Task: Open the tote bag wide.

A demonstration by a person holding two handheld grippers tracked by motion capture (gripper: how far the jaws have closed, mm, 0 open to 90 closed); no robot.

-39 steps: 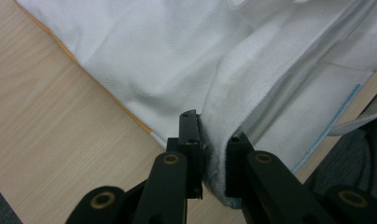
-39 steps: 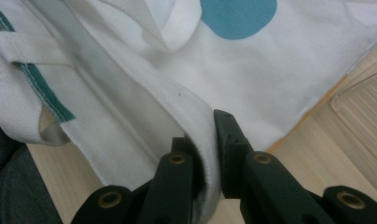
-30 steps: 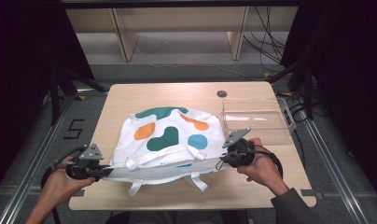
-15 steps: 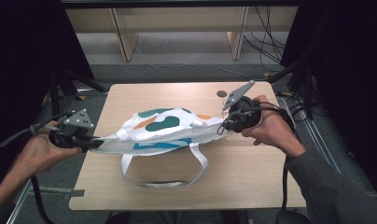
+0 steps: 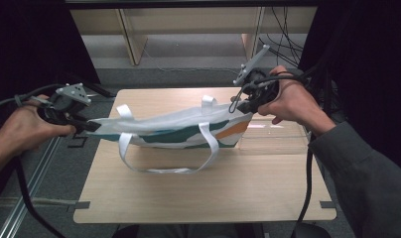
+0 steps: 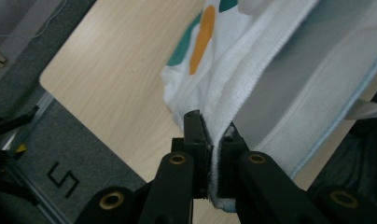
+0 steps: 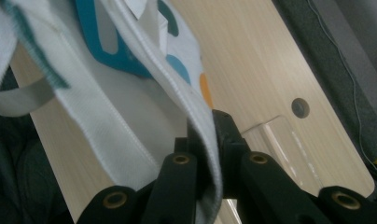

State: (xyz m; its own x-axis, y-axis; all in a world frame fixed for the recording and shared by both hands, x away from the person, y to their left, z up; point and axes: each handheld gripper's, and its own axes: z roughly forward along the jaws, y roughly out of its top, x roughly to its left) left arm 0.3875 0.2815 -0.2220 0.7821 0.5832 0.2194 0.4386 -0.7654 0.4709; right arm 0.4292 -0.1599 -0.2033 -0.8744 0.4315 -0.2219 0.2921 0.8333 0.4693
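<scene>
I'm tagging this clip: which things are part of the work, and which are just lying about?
In the job:
tote bag
left tongs, shut on its edge
right tongs, shut on its edge

Lying about:
clear plastic tray
table

Item: white fabric tote bag (image 5: 173,126), showing teal and orange shapes.
Pose: hanging stretched lengthwise above the table (image 5: 203,198), its top hem being pinched at both ends.
Handles: one white strap loop (image 5: 164,158) drooping toward the table, another strap (image 5: 208,101) sticking up at the far edge.
Place: hovering over the table's far half.
</scene>
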